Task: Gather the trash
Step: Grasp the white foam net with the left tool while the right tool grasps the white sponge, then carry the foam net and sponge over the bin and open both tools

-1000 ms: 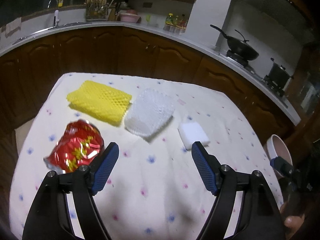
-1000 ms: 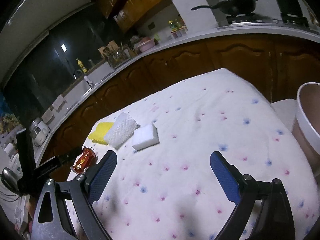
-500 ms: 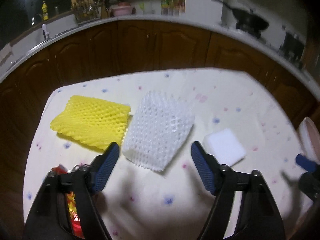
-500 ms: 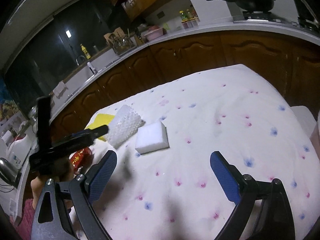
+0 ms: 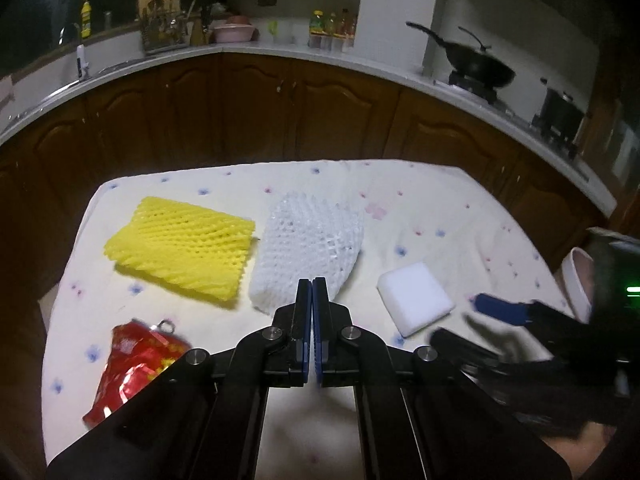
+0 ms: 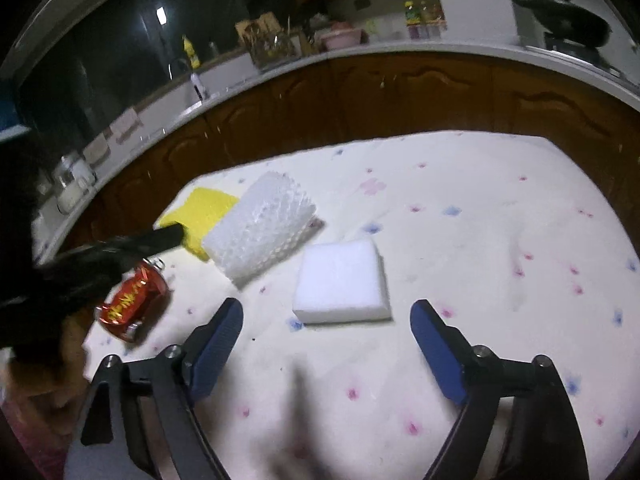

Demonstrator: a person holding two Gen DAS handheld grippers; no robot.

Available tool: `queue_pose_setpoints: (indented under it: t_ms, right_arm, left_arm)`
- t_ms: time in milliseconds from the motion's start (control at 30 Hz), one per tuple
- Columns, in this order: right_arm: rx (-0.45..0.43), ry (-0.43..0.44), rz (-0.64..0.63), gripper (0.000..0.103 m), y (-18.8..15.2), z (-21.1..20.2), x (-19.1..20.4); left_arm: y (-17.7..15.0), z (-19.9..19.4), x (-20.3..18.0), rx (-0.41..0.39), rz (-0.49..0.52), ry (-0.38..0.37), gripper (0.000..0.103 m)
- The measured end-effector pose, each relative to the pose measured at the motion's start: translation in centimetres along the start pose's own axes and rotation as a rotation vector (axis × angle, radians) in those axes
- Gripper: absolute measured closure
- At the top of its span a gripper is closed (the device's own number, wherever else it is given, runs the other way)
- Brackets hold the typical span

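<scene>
On the flowered tablecloth lie a yellow foam net, a white foam net, a white foam block and a crushed red foil wrapper. My left gripper is shut and empty, its tips just before the near edge of the white net. My right gripper is open and hangs just short of the white block, which lies between and ahead of its fingers. In the right wrist view the white net, yellow net and red wrapper lie to the left.
A pale bin stands off the table's right edge. Dark wooden cabinets and a curved white counter with bottles, a dish rack and a wok run behind the table. The left gripper's arm reaches over the red wrapper.
My left gripper has shut with nothing in it and pulled back a little. My right gripper has moved in toward the white block and stays open.
</scene>
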State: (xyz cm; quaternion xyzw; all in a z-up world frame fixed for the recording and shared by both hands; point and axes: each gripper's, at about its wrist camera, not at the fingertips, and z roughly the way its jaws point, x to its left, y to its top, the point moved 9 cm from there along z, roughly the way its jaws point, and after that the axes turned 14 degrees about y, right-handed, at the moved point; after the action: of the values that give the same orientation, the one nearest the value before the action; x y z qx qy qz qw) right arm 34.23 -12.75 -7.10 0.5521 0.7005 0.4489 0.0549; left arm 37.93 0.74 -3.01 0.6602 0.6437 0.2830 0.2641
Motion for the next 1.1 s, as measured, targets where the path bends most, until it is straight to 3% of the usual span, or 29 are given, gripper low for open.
queue_pose_setpoints:
  t_ms: [167, 200, 267, 333, 433, 467, 700, 767, 833, 867, 1100]
  right_arm:
    - [0.075, -0.047, -0.017, 0.024, -0.4, 2.6, -0.7]
    - [0.087, -0.059, -0.017, 0.034, -0.5, 3.0, -0.9]
    - [0.096, -0.079, -0.01, 0.04, -0.5, 3.0, -1.5]
    - [0.077, -0.068, -0.005, 0.042, -0.3, 2.4, -1.5]
    - [0.039, -0.061, 0.026, 0.042, -0.3, 0.4, -2.2]
    - [0.03, -0.062, 0.033, 0.042, -0.3, -0.1, -2.4]
    - [-0.038, -0.061, 0.117, 0.042, -1.7, -4.4, -4.5]
    - [-0.05, -0.07, 0.131, 0.042, -2.1, -5.2, -4.9]
    - [-0.063, -0.071, 0.149, 0.042, -2.5, -6.2, -5.5]
    - [-0.067, -0.07, 0.155, 0.042, -2.6, -6.6, -5.7]
    - [-0.116, -0.071, 0.174, 0.042, -2.6, -8.9, -6.3]
  left_arm:
    - [-0.2, -0.3, 1.3, 0.019, -0.05, -0.032, 0.102]
    - [-0.2, -0.2, 1.3, 0.023, -0.055, -0.033, 0.1]
    - [-0.2, 0.3, 1.1, 0.035, -0.054, -0.04, 0.088]
    - [0.1, 0.7, 0.5, 0.028, -0.037, -0.023, 0.052]
    - [0.5, 1.3, -0.5, 0.007, 0.012, 0.027, 0.034]
    - [0.6, 1.9, -1.2, 0.003, 0.042, 0.055, 0.034]
    - [0.7, 5.6, -4.1, 0.009, 0.175, 0.175, 0.034]
    - [0.4, 6.7, -4.3, 0.028, 0.192, 0.19, 0.044]
    - [-0.2, 7.7, -4.6, 0.069, 0.197, 0.177, 0.086]
    - [-0.4, 8.1, -4.7, 0.085, 0.191, 0.163, 0.095]
    - [-0.5, 5.7, -4.7, 0.076, 0.112, 0.075, 0.097]
